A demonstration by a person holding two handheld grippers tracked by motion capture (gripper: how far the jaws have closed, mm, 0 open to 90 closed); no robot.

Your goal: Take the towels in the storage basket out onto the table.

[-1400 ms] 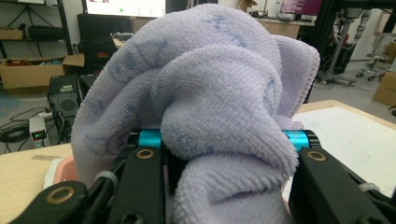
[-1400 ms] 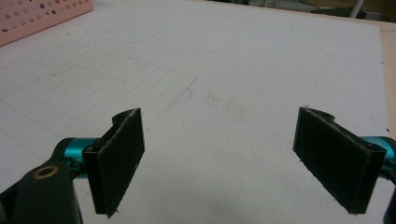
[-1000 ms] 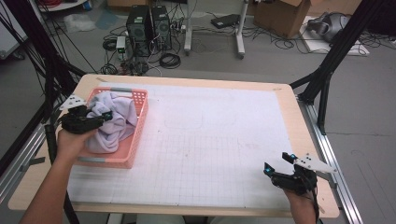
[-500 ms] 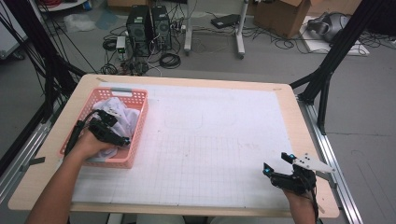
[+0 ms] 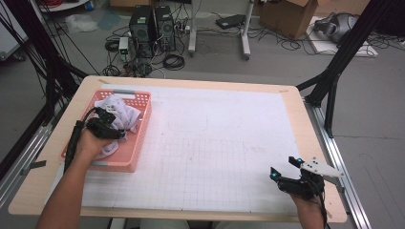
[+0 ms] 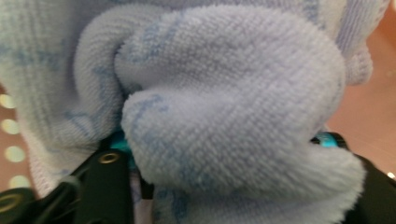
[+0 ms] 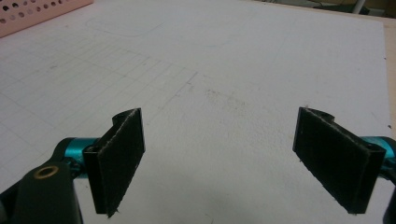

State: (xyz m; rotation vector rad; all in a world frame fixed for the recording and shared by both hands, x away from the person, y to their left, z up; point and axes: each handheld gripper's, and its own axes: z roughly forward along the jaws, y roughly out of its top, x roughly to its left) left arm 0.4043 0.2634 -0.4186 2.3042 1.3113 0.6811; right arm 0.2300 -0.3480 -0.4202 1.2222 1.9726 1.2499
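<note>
A pale blue-and-white terry cloth [image 5: 125,110] lies bunched inside the pink plastic basket [image 5: 138,143] at the table's left. My left gripper [image 5: 107,125] reaches down into the basket over the cloth. Its jaws have just been closing, and in the left gripper view a thick fold of the cloth [image 6: 233,107] bulges between them and hides the pads. My right gripper [image 5: 283,167] rests low near the table's front right corner. Its jaws stand wide open over the bare white mat [image 7: 219,140] with nothing between them.
A white gridded mat [image 5: 215,143] covers most of the wooden table. The basket's corner [image 7: 42,11] shows far off in the right gripper view. Computers, cables and boxes stand on the floor beyond the far edge.
The left hand has sunk with its gripper into the basket, and the cloth that bulged over the rim now sits lower inside. The right hand has kept still.
</note>
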